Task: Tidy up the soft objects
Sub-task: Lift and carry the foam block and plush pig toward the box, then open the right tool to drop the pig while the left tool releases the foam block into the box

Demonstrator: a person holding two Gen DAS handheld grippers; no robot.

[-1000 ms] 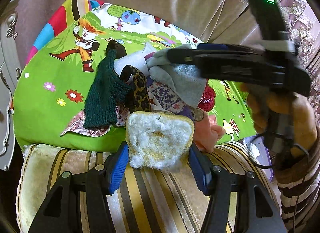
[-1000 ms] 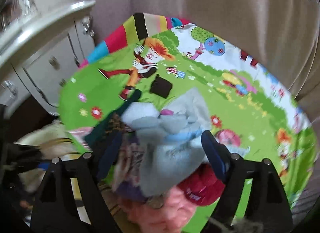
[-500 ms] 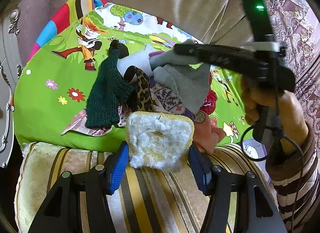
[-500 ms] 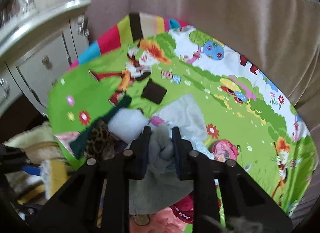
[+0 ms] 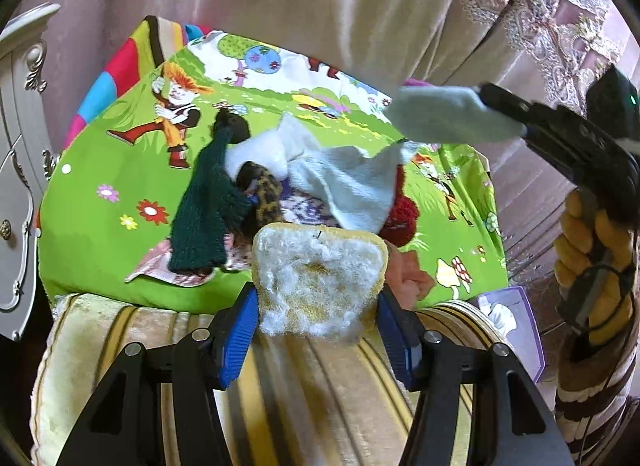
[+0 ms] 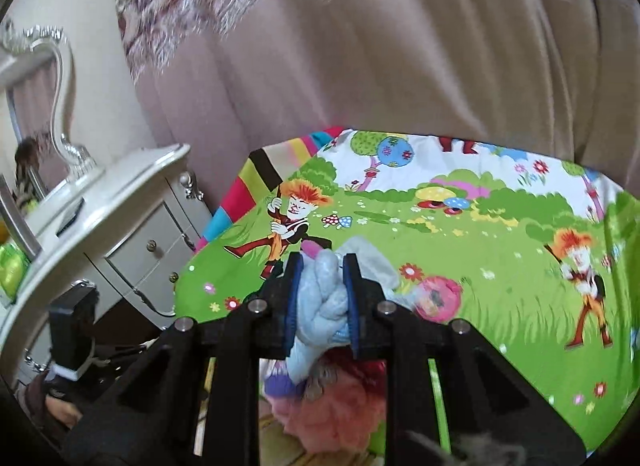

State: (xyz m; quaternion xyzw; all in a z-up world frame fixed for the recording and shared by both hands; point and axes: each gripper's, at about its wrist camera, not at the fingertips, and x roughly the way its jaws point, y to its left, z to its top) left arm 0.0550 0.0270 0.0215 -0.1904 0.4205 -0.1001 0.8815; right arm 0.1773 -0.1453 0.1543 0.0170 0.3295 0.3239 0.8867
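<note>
Item: pale grey fleece cloth (image 6: 326, 298), limp and bunched, clamped in my right gripper (image 6: 320, 298) and raised clear of the pile, I judge for sorting apart. Item: bread-slice plush (image 5: 318, 278), fuzzy white with a tan crust, pinched at both sides by my left gripper (image 5: 316, 322) over a striped cushion (image 5: 132, 330). Remaining on the cartoon-print sheet (image 5: 100, 169): dark green knit (image 5: 204, 213), leopard-print piece (image 5: 268, 197), red knit (image 5: 402, 217).

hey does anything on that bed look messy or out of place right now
Yes. The soft things lie in a jumbled heap on the cartoon sheet, overlapping. The toast-shaped plush between the left gripper's pads looks matted.
</note>
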